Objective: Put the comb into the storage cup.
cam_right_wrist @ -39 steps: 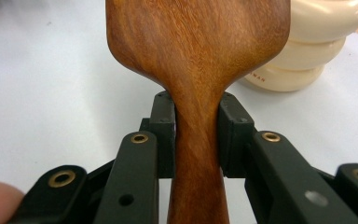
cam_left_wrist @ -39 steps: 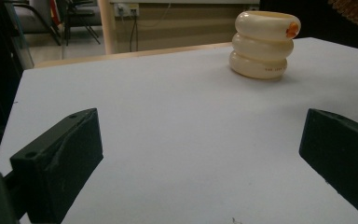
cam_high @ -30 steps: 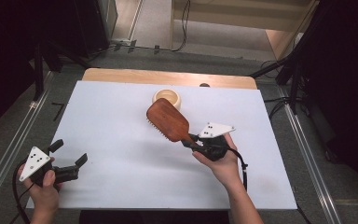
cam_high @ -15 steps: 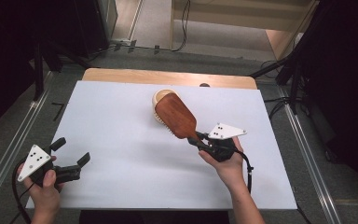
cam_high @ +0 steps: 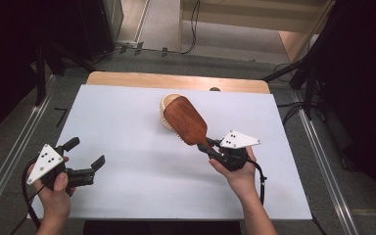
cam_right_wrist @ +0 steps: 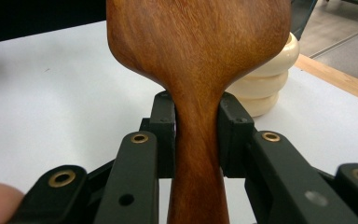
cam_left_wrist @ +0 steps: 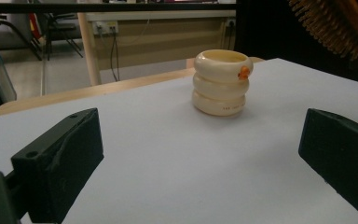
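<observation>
Brown wooden paddle hairbrush (cam_high: 186, 120) clamped by handle in right gripper (cam_high: 209, 147), carried over cream ringed holder (cam_left_wrist: 222, 82); left gripper (cam_high: 85, 159) held apart, idle. Lowering into holder likely needed next.

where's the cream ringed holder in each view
High view: the cream ringed holder stands at the far middle of the white table, partly hidden by the wooden hairbrush.
Left gripper view: upper middle, upright, beyond the open jaws.
Right gripper view: right of centre, behind the brush held in the jaws.
Shared landmark: the hairbrush, whose bristles show at the left gripper view's top right.
</observation>
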A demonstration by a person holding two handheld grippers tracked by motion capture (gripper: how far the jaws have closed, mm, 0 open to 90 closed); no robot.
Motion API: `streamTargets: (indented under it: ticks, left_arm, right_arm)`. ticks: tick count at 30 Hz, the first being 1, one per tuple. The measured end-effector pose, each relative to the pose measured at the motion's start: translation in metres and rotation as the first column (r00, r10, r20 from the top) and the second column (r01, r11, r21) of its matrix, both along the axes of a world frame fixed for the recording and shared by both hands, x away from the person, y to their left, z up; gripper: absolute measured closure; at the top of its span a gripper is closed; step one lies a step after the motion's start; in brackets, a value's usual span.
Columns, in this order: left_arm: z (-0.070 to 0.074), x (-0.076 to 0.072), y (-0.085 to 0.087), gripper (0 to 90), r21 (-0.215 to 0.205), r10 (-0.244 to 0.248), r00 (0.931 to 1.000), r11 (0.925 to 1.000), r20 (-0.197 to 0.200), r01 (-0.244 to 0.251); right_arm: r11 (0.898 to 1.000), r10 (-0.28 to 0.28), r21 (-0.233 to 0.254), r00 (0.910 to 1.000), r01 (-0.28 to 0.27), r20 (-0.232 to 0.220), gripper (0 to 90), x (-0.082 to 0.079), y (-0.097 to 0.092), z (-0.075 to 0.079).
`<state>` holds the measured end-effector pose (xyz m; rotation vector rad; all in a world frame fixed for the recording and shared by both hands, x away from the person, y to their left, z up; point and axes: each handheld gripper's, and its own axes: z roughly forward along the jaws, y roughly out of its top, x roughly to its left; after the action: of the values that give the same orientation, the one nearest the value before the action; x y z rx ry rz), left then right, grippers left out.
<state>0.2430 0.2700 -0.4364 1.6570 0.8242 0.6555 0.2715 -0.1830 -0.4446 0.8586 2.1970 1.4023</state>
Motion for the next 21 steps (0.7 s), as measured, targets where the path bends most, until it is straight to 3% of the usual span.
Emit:
streamTargets:
  ticks: [9,21]
  left_arm:
    - [0.012,0.004,-0.024,0.0,-0.019,-0.059,0.9982,0.998,0.013,0.059]
    - [0.021,0.011,-0.055,0.0,-0.044,-0.135,0.9908,0.9898,0.014,0.135]
  right_arm:
    - [1.0,0.0,0.014,0.9998,0.0,0.02,69.5,-0.001,0.002,-0.002]
    - [1.0,0.002,0.027,0.9995,-0.003,0.032,69.5,-0.003,0.005,-0.003]
